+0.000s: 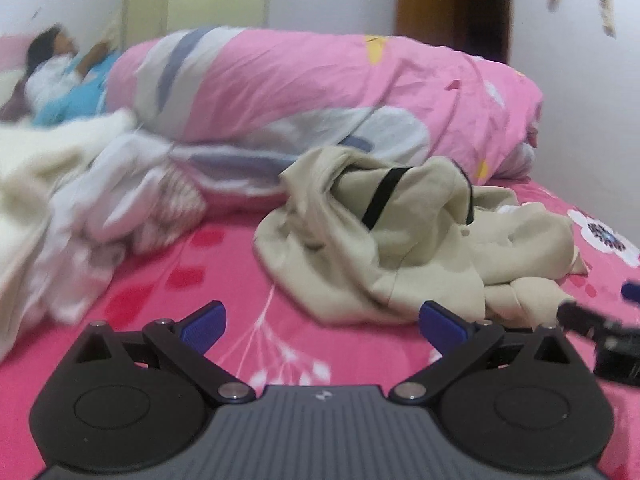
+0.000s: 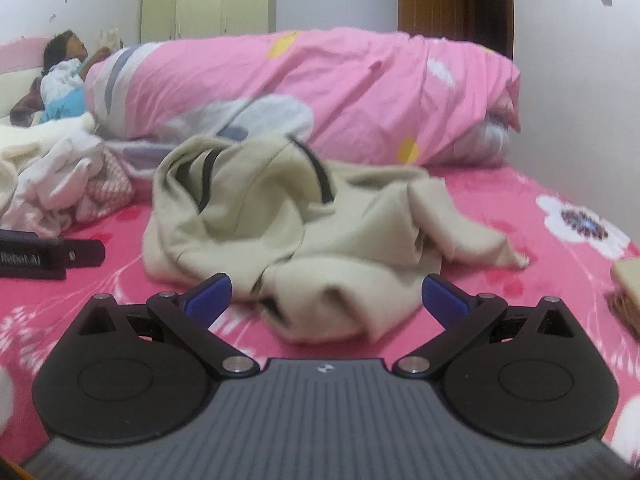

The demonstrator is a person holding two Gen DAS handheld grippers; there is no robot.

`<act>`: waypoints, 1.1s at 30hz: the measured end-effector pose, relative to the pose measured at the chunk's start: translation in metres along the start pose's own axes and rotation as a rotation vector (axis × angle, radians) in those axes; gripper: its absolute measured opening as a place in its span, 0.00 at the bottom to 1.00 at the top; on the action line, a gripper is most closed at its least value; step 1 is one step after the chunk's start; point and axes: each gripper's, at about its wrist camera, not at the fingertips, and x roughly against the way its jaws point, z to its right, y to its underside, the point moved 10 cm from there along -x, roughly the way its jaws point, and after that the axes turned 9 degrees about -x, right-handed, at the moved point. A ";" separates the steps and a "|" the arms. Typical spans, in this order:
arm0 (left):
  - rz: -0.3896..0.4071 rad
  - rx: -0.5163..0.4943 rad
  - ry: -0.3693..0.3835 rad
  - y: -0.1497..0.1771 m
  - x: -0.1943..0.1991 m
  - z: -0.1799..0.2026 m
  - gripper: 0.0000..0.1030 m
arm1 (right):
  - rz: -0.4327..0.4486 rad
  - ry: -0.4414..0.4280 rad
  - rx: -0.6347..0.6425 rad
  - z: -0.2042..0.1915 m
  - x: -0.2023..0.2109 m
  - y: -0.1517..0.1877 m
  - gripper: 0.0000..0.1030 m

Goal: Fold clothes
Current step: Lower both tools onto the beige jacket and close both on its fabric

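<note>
Honestly, the crumpled beige garment with black trim (image 2: 288, 224) sits bunched on the pink floral bedsheet (image 1: 240, 288), just ahead of both grippers. Left gripper (image 1: 322, 326) and right gripper (image 2: 326, 298) are spread wide, holding nothing. I'd pinch two opposite edges and pull it flat.

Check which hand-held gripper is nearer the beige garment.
Right. The right hand-held gripper has the beige garment's near fold between its open fingers; the left hand-held gripper sits short, over bare sheet.
</note>
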 end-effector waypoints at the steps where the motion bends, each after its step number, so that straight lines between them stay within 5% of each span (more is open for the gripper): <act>1: 0.013 -0.025 0.007 -0.004 -0.007 0.004 1.00 | 0.013 -0.001 0.000 0.004 -0.004 -0.005 0.99; 10: 0.003 -0.143 0.029 -0.017 -0.080 0.034 0.96 | 0.047 0.015 -0.010 0.037 -0.065 -0.039 0.99; 17: -0.059 -0.174 0.016 -0.013 -0.126 0.041 0.67 | -0.043 0.021 -0.020 0.044 -0.121 -0.033 0.91; 24: -0.064 -0.128 -0.034 -0.017 -0.134 0.034 0.25 | -0.080 0.038 -0.019 0.048 -0.126 -0.029 0.40; 27: -0.059 -0.098 -0.035 -0.020 -0.128 0.029 0.17 | -0.082 0.021 -0.019 0.049 -0.117 -0.030 0.20; 33: -0.022 -0.085 -0.040 -0.027 -0.103 0.025 0.09 | -0.053 -0.034 -0.035 0.047 -0.089 -0.039 0.08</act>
